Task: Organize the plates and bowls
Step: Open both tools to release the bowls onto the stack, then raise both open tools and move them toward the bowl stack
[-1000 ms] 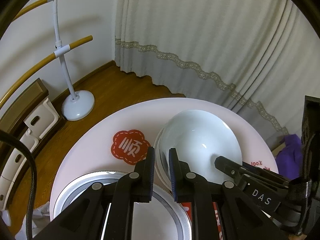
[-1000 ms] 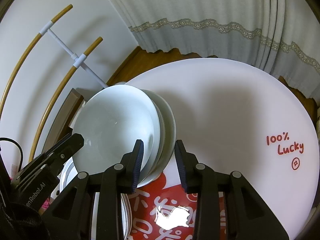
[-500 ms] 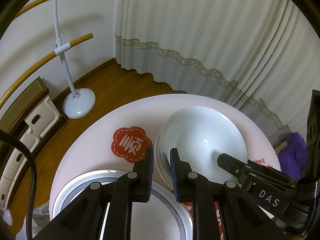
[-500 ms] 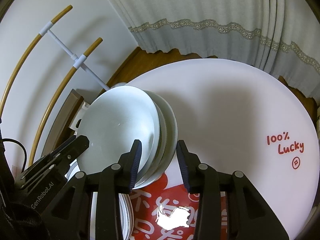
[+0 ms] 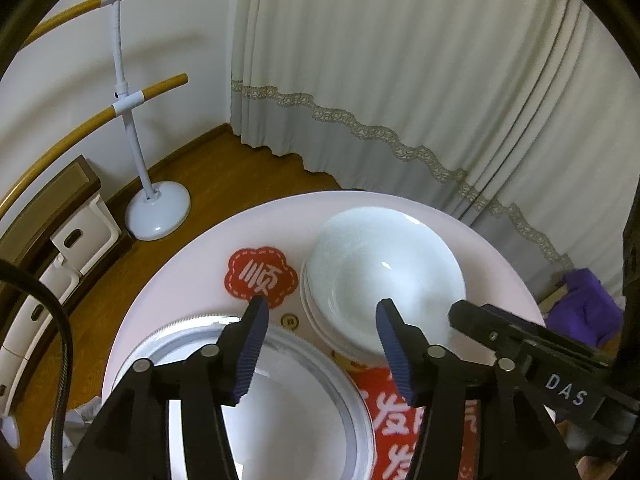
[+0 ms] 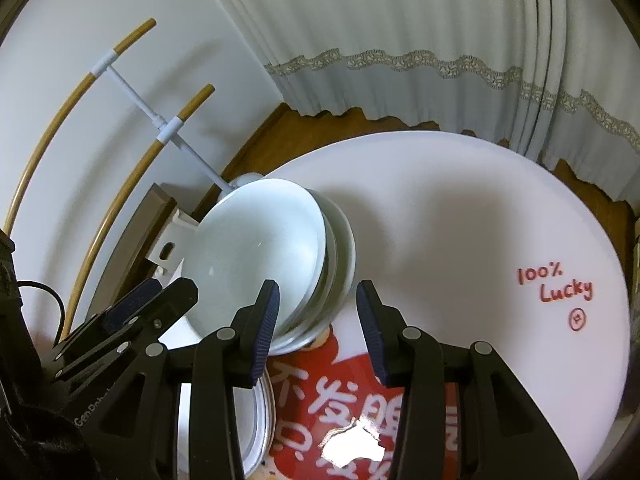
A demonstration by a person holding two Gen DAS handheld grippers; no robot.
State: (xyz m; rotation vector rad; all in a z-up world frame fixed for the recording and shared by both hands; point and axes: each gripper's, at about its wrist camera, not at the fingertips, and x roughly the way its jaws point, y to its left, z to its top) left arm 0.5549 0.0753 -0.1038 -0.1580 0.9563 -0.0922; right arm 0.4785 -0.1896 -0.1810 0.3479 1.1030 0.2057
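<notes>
My left hand-held gripper (image 5: 320,336) has just opened wide, empty, off the stacked bowls (image 5: 384,276) ahead; the right hand-held gripper (image 6: 318,312) gapes empty beside them, so that stack looks finished.

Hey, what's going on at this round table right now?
A person with a handheld gripper in each hand is tidying dishes on the round white table. The pale glazed bowls sit nested in a stack beside the large silver-rimmed white plate. The left gripper has just been opening its jaws, with nothing pressed between them. The right gripper has also just been opening; its jaws are open by the stack's near rim, gripping nothing.
</notes>
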